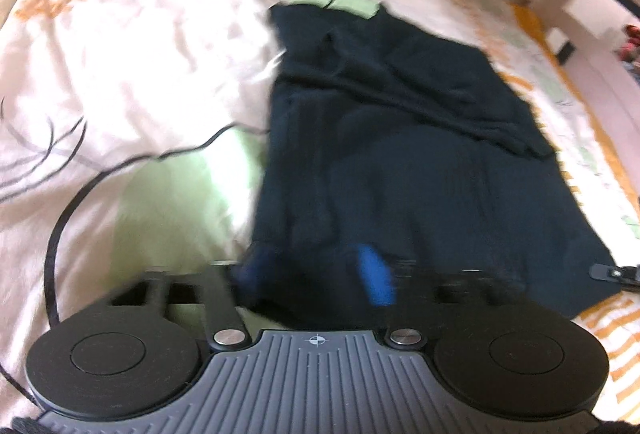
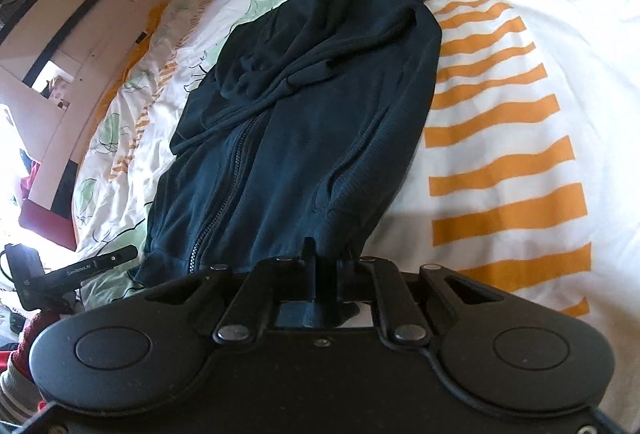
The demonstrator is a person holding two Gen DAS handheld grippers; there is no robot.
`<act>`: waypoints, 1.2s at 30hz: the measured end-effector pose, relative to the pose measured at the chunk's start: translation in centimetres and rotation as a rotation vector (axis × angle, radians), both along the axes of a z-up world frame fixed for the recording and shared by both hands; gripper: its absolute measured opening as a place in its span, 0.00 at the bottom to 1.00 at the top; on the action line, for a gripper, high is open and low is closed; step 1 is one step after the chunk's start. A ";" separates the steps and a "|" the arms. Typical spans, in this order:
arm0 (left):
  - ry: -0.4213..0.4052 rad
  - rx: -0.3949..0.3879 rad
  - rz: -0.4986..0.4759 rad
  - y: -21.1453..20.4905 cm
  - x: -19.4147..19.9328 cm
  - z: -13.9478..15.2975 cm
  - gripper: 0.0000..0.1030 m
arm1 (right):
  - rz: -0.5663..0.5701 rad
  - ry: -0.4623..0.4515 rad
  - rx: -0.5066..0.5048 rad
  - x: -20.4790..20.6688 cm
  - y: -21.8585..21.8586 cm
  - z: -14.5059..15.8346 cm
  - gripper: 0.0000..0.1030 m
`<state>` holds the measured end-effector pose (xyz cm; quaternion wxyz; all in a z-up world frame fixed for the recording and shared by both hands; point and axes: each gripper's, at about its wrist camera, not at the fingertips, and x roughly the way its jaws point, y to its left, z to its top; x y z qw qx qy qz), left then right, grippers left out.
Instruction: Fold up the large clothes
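Note:
A dark navy zip-up jacket (image 1: 400, 154) lies lengthwise on the bed, its sleeves folded in over the chest (image 2: 300, 114). In the blurred left wrist view my left gripper (image 1: 312, 274) stands open at the near left corner of the hem, its blue pads (image 1: 374, 278) apart with cloth lying between them. My right gripper (image 2: 326, 260) is shut on the hem at the near right corner, with dark fabric pinched between its fingers. Each gripper shows at the edge of the other's view: a left finger (image 2: 102, 261) and a right finger (image 1: 608, 271).
The jacket rests on a white duvet (image 2: 520, 114) printed with orange stripes and green leaves. A black cable (image 1: 60, 218) trails over the duvet left of the left gripper. A white wooden bed rail (image 2: 80, 46) runs along the far side, with clutter beyond it.

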<state>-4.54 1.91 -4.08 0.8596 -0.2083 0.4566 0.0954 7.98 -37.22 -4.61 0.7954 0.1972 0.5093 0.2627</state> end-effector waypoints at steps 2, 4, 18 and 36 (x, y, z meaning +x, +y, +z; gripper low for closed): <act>0.030 0.027 0.006 0.0 0.2 -0.4 0.56 | -0.001 0.004 -0.003 0.1 0.1 -0.1 0.17; 0.066 0.065 -0.022 -0.5 0.8 -0.6 0.61 | 0.000 0.001 -0.002 0.1 0.3 -0.1 0.17; 0.184 0.023 -0.111 -0.7 3.8 -2.8 0.66 | -0.001 0.004 0.019 -0.2 -0.6 -0.2 0.17; -0.338 -0.360 0.144 5.6 4.5 4.6 0.13 | -0.123 -0.119 0.273 2.8 -2.1 3.8 0.17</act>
